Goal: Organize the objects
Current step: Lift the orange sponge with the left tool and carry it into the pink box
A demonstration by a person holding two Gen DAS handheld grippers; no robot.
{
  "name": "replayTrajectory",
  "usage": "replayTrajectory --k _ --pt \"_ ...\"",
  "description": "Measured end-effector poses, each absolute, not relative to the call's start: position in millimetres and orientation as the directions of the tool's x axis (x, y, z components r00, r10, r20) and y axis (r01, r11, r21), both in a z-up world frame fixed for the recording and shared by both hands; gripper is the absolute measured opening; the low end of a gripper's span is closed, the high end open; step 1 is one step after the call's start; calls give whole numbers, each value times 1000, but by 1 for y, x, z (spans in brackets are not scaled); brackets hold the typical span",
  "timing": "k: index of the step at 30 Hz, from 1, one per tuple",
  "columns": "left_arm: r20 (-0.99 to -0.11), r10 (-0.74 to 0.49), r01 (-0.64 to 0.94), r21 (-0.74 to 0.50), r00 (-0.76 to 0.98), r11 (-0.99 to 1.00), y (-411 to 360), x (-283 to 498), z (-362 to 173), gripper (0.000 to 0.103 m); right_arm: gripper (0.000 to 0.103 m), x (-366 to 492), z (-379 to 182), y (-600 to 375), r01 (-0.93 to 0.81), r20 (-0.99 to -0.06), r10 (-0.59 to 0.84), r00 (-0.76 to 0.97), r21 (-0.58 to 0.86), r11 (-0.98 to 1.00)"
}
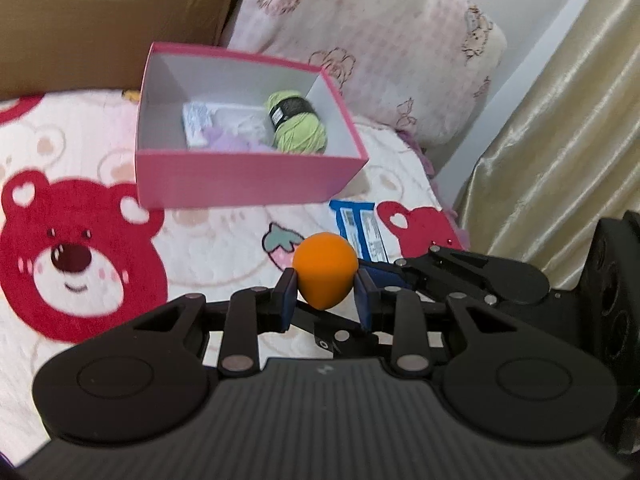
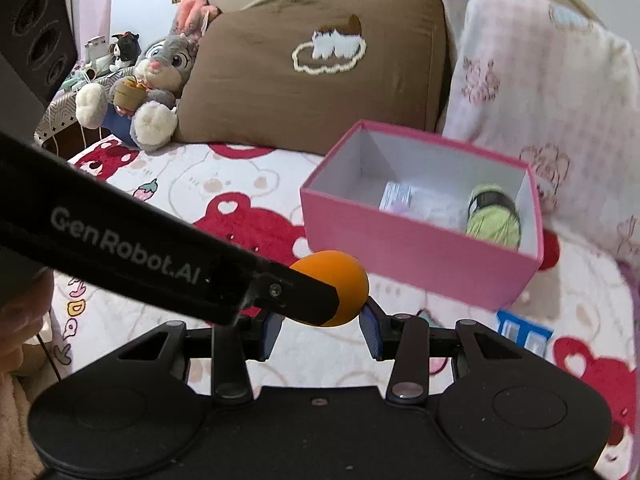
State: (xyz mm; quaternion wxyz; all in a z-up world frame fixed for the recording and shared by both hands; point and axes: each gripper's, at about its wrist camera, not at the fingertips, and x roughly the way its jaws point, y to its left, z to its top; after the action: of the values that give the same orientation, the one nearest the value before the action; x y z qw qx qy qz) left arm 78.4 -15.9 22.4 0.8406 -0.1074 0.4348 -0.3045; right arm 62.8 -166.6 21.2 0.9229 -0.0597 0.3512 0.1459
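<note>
I see one orange ball point(image 1: 325, 270) pinched by my left gripper point(image 1: 326, 300) and my right gripper point(image 2: 320, 330) together, near one pink box point(image 1: 244, 178) with one green yarn point(image 1: 298, 124). The left tool hides part of the right view.

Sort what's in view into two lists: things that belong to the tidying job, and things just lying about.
Job: orange sponge held in left gripper, pink box, green yarn, blue packet.
Lying about: brown pillow, floral pillow, plush rabbit, curtain.
</note>
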Motion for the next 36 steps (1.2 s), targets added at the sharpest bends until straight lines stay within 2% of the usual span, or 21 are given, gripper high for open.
replayTrajectory --k 9,21,30,36 --pt "-648 -587 438 -401 484 804 -19 82 53 28 48 71 45 -174 -340 -615 255 746 -22 940" --pt "-635 -574 420 -396 516 816 -34 135 69 28 48 122 60 -189 -317 -581 245 776 -25 948" --pt "-651 -515 386 -346 557 855 -54 182 44 29 48 177 35 -211 -311 -583 280 763 48 949" --pt "-662 -550 330 -440 509 835 -57 229 21 29 48 212 14 -225 -272 -613 264 745 83 959"
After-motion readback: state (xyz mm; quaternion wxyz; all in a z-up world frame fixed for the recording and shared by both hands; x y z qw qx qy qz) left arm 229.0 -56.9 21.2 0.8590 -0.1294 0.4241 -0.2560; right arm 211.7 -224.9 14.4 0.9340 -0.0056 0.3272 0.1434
